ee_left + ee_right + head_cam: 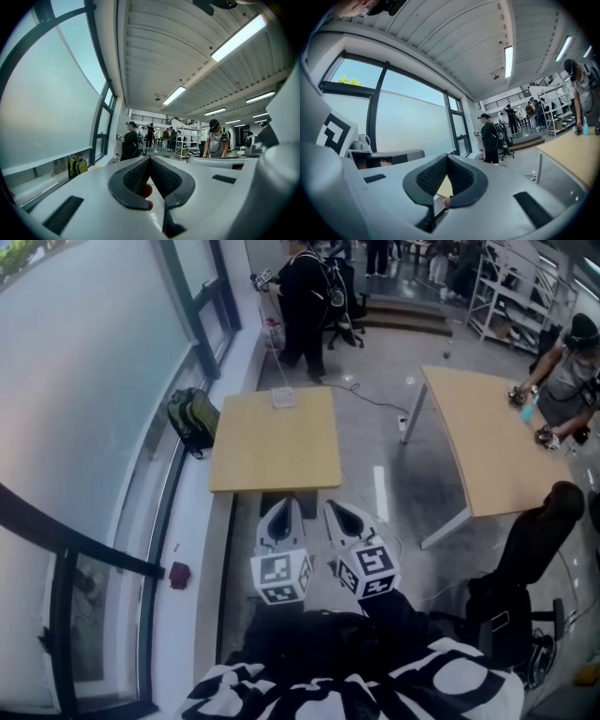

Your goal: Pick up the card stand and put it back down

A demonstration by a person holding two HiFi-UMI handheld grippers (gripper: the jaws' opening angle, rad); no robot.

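Note:
The card stand is a small clear piece standing at the far edge of a small wooden table. Both grippers are held side by side close to my body, short of the table's near edge, and point level toward it. The left gripper is shut with nothing between its jaws, its pads meeting at the tip. The right gripper looks the same, shut and empty. Neither gripper view shows the card stand itself.
A green backpack lies on the floor left of the table by the window wall. A bigger wooden table stands to the right with a person working at it. A black chair is at near right. Another person stands beyond the small table.

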